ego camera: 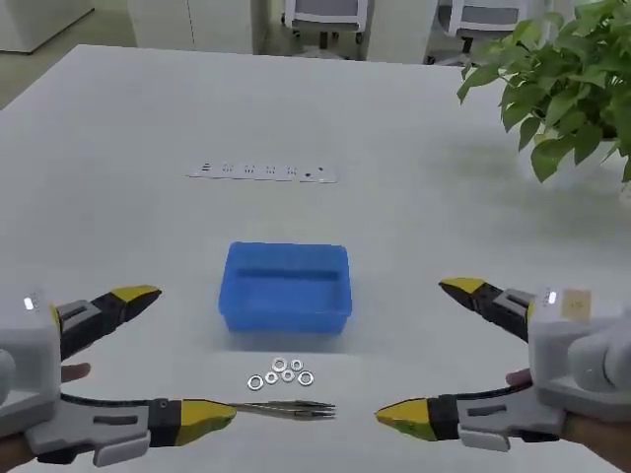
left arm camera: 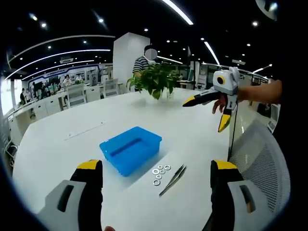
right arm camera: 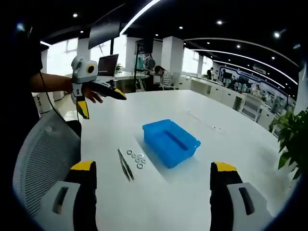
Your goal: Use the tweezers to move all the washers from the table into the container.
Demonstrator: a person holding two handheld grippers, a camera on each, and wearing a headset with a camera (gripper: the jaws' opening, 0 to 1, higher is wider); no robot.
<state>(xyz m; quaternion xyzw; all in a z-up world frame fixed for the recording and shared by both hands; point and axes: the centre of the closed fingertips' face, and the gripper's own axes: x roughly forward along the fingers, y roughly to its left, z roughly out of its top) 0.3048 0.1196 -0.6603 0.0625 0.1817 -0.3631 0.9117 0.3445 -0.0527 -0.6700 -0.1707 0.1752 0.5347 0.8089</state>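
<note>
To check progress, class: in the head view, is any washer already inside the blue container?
No, the blue container holds nothing; the washers lie on the table beside the tweezers.

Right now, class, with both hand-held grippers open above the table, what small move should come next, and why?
Probably lower the left hand-held gripper onto the tweezers and close on them. Its jaws stand open and empty, its lower jaw is near the tweezers' end, the tweezers lie untouched on the table beside the washers, and the blue container holds none yet.
</note>
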